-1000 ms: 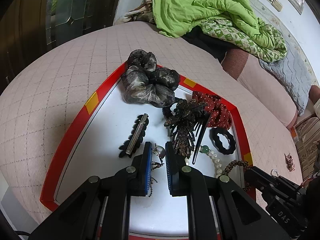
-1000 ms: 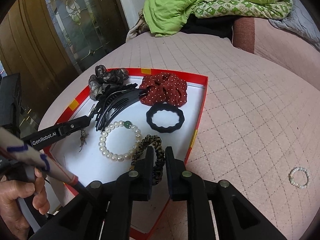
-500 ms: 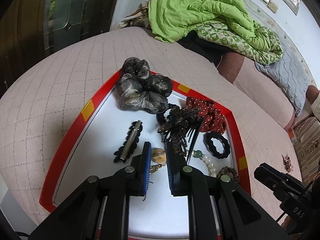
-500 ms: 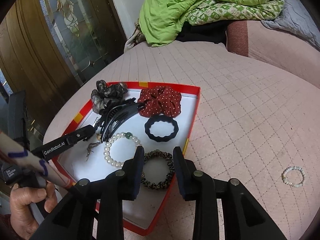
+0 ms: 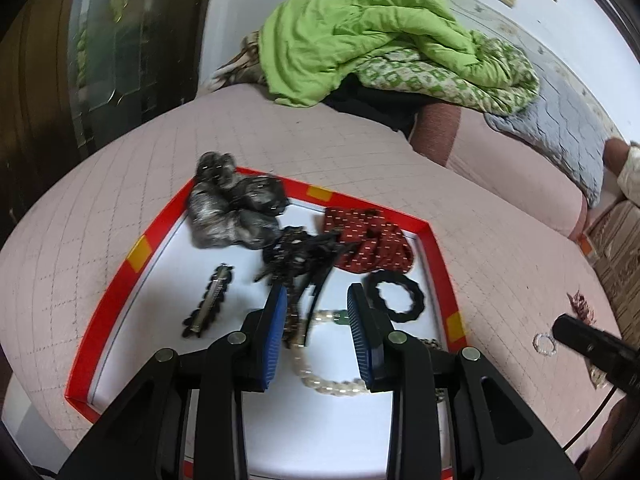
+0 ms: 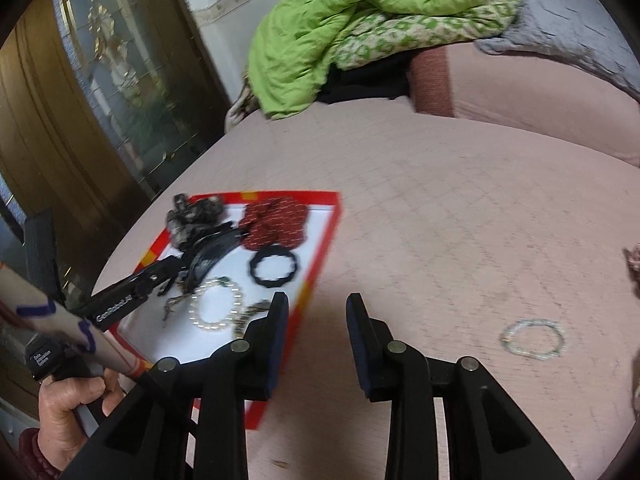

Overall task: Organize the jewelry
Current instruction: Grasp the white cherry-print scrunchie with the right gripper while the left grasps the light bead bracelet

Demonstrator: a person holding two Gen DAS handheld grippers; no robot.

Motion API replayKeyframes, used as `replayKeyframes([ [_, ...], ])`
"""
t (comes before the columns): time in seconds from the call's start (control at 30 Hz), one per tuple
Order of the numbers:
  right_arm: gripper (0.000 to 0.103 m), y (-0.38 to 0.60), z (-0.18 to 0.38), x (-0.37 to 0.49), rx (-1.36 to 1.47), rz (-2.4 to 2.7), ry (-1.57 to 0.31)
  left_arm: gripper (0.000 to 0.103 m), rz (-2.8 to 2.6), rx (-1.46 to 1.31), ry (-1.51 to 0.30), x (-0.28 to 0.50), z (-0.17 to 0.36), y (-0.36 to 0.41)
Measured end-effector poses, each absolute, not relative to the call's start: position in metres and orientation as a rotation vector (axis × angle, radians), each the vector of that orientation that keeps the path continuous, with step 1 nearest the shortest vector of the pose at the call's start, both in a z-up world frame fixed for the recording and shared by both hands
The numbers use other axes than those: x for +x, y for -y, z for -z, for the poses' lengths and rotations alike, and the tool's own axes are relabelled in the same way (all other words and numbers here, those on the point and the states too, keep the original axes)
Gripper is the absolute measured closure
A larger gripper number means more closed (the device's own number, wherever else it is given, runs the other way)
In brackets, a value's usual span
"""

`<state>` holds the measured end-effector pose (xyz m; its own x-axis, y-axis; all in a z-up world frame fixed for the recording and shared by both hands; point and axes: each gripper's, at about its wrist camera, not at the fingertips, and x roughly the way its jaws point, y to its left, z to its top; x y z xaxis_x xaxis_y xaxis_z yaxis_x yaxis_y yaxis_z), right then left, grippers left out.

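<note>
— What's changed since a second ago?

— Both my claws have pulled back and up from the red-rimmed tray (image 5: pixel 132 258). My left gripper (image 5: pixel 318 338) was nearly closed over a small dangly piece; its jaws have just been opening, and now nothing is pinched — the pearl bracelet (image 5: pixel 320 384) merely lies on the tray floor beneath the gap. My right gripper (image 6: pixel 318 342) had been low over the leopard-print hair tie (image 6: pixel 250 314); its jaws have opened too, and it now hangs empty over the pink quilted bedcover (image 6: pixel 440 240), just past the tray's edge.

— Where's the jewelry?

— Mostly in the tray: grey scrunchie (image 5: pixel 232 210), red dotted scrunchie (image 5: pixel 368 240), black hair ring (image 5: pixel 396 298), black barrette (image 5: pixel 208 306), dark claw clips (image 5: pixel 300 256). One beaded bracelet (image 6: pixel 532 338) lies alone on the bedcover, well apart, to my right.

— Any writing?

— "GenRobot.AI" along my left gripper's finger in the right view, and a small label on the handle above my left hand (image 6: pixel 68 408) — too blurred to read.
</note>
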<state>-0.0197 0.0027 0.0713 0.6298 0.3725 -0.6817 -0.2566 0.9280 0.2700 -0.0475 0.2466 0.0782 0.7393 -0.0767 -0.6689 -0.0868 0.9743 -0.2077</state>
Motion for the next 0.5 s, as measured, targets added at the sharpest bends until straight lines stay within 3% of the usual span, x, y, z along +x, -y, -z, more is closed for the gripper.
replayKeyframes([
  [0.5,0.070,0.181,-0.057,-0.036,0.336,-0.098,-0.775,0.073,0.112,-0.080,-0.679,-0.059,-0.106,-0.150],
])
